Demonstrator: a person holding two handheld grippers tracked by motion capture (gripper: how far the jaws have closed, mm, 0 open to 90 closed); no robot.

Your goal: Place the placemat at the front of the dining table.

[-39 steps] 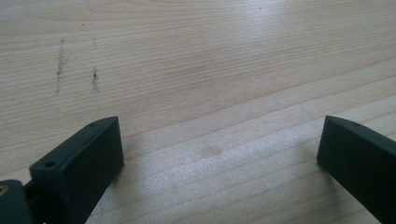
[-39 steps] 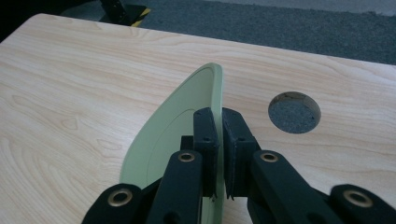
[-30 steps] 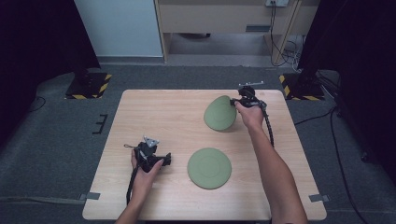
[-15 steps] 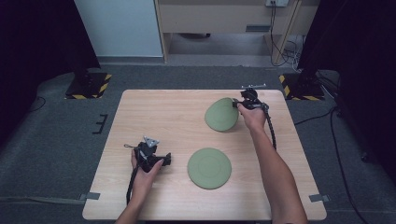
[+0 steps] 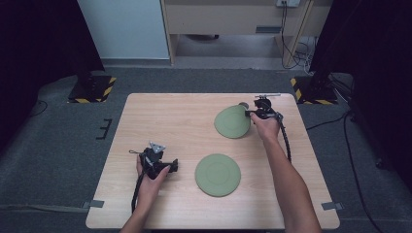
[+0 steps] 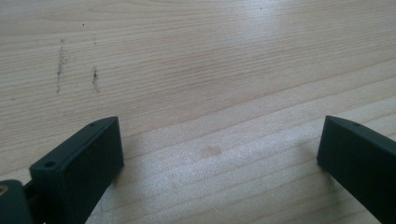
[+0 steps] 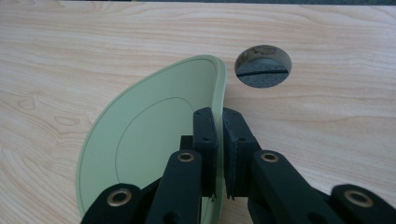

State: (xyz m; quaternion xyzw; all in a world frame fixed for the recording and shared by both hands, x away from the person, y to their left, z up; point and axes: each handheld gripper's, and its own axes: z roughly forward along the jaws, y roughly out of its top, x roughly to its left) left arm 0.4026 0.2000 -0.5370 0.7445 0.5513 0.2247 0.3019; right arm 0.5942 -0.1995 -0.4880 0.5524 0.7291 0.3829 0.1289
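While the right hand-held gripper (image 5: 248,113) pinches the right rim of a green plate (image 5: 232,122) at the far right of the tabletop (image 5: 160,121), the plate tilts up on that side and its left edge rests on the wood. A second green plate (image 5: 217,174) lies flat near the front, well apart from the first. At the near left, the left hand-held gripper (image 5: 171,165) rests on the tabletop with its jaws spread wide and nothing between them.
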